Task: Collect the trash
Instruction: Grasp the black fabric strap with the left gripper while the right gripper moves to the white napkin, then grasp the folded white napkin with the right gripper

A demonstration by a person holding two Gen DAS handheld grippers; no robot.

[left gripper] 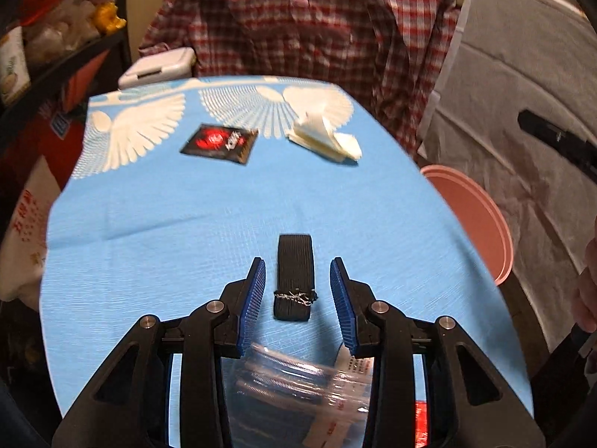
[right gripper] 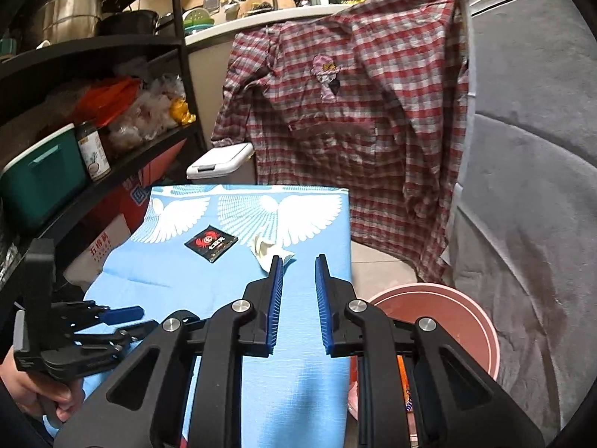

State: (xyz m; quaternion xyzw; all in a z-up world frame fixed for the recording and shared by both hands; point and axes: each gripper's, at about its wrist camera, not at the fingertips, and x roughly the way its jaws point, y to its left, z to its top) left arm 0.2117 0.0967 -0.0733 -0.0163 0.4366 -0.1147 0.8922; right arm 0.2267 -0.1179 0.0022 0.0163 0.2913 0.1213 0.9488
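A black ribbed elastic strip (left gripper: 294, 261) with a bit of thread around it lies on the blue tablecloth (left gripper: 168, 224). My left gripper (left gripper: 298, 261) is open, one blue pad on each side of the strip, neither touching it. Farther off lie a black-and-red sachet (left gripper: 219, 143) and a crumpled white tissue (left gripper: 324, 138). A clear plastic packet (left gripper: 298, 384) lies under the left gripper's body. My right gripper (right gripper: 299, 259) hovers over the table's right edge, its jaws narrow but open with nothing between them. The sachet (right gripper: 211, 242) and tissue (right gripper: 266, 250) lie just beyond it.
A pink bucket (right gripper: 447, 310) stands on the floor right of the table, something orange inside. A hand (right gripper: 37, 392) holds the left gripper (right gripper: 140, 319). A plaid shirt (right gripper: 354, 130) hangs behind, a white lidded bin (right gripper: 220, 160) beside it, and black shelves (right gripper: 93, 52) on the left.
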